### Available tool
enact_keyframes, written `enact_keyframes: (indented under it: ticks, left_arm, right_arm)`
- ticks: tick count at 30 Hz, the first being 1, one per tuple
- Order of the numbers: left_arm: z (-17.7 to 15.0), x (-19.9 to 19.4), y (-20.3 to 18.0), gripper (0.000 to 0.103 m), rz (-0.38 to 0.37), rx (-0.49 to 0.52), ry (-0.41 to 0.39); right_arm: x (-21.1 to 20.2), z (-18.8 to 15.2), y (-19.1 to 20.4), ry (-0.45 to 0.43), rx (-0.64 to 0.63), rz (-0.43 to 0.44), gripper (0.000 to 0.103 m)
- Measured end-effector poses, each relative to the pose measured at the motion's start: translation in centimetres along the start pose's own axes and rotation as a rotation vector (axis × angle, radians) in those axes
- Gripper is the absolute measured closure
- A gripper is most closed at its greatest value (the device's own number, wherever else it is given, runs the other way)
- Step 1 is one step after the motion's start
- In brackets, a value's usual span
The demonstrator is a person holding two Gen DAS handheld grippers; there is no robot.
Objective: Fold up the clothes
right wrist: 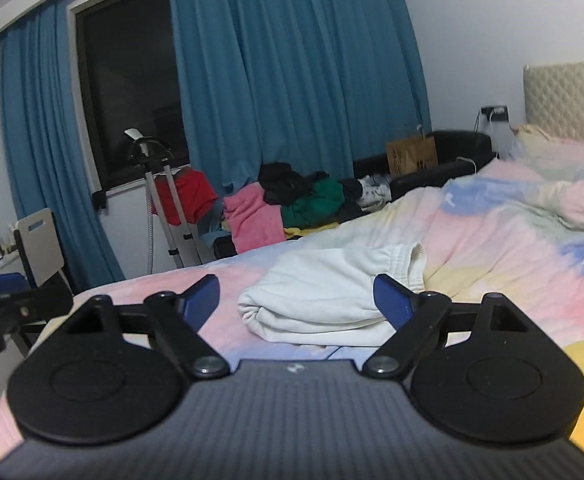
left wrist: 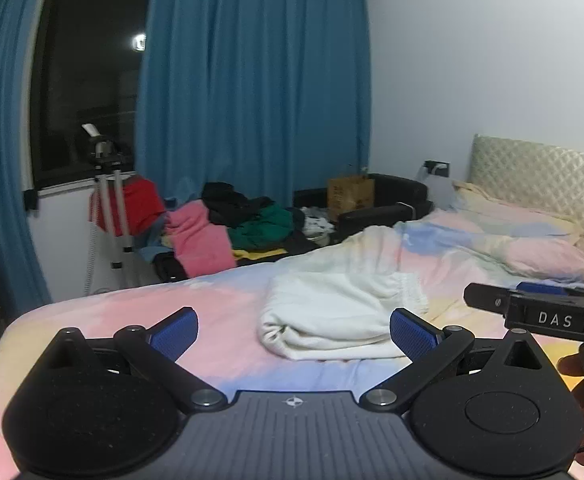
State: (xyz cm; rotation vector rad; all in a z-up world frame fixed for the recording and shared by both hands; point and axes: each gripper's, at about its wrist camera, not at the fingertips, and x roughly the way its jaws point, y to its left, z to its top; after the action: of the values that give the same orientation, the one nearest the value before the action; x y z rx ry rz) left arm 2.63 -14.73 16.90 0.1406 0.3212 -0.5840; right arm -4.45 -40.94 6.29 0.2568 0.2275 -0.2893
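A white garment [left wrist: 332, 316] lies folded in a thick bundle on the pastel bed sheet [left wrist: 228, 312]; it also shows in the right wrist view [right wrist: 324, 296]. My left gripper [left wrist: 294, 330] is open and empty, hovering just in front of the bundle. My right gripper [right wrist: 296, 302] is open and empty, also just in front of the bundle. The right gripper's body shows at the right edge of the left wrist view [left wrist: 548, 312], and the left gripper's body at the left edge of the right wrist view [right wrist: 12, 312].
A pile of red, pink, black and green clothes [left wrist: 228, 224] lies beyond the bed's far side, near a garment steamer stand [left wrist: 108, 200]. Blue curtains [left wrist: 252, 80], a window, a black sofa [left wrist: 380, 204] with a paper bag, pillows [left wrist: 532, 232] and a headboard are behind. A chair [right wrist: 40, 244] stands left.
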Motion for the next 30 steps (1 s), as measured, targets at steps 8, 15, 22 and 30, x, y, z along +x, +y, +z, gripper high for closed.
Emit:
enact_keyframes:
  ticks: [8, 15, 22, 30]
  left_arm:
    - [-3.2, -0.4, 1.3, 0.0, 0.039, -0.07, -0.027]
    - [-5.2, 1.0, 2.5, 0.0, 0.068, -0.086, 0.003]
    - [-6.4, 2.1, 2.7, 0.0, 0.07, -0.096, 0.033]
    - [-6.4, 2.1, 2.8, 0.0, 0.082, -0.085, 0.033]
  right_arm:
    - [0.7, -3.7, 1.0, -0.034, -0.05, -0.041, 0.018]
    - [2.3, -6.3, 1.4, -0.026, -0.071, -0.08, 0.018]
    - [3.6, -7.2, 1.5, 0.005, -0.096, -0.092, 0.018]
    - [3.7, -7.5, 1.4, 0.017, -0.095, -0.092, 0.018]
